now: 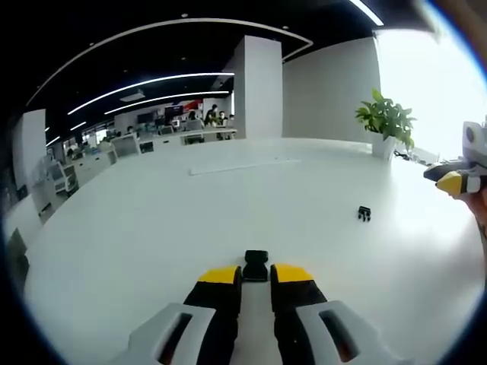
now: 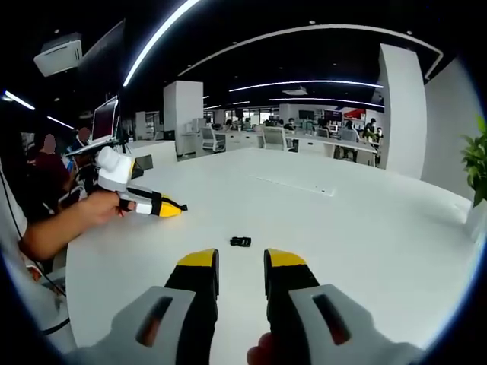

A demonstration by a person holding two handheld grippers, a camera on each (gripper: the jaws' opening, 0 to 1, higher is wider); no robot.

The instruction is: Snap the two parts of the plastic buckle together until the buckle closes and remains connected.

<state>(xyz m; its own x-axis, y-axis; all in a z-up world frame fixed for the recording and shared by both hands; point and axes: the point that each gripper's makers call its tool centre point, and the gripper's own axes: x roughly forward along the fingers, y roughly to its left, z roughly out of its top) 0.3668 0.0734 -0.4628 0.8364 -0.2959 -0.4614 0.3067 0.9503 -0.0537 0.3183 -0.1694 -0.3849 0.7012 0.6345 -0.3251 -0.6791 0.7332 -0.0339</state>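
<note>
One black buckle part lies on the white table right at the tips of my left gripper, whose yellow-tipped jaws stand a little apart with nothing between them. A second, smaller black buckle part lies farther off to the right. The right gripper comes in at the right edge, above the table. In the right gripper view, a black buckle part lies just ahead of my open right gripper; I cannot tell which part it is. A hand holds the left gripper over the table to the left.
A potted plant stands at the table's far right edge. A person's forearm reaches in from the left. A white pillar and office desks with chairs lie beyond the table.
</note>
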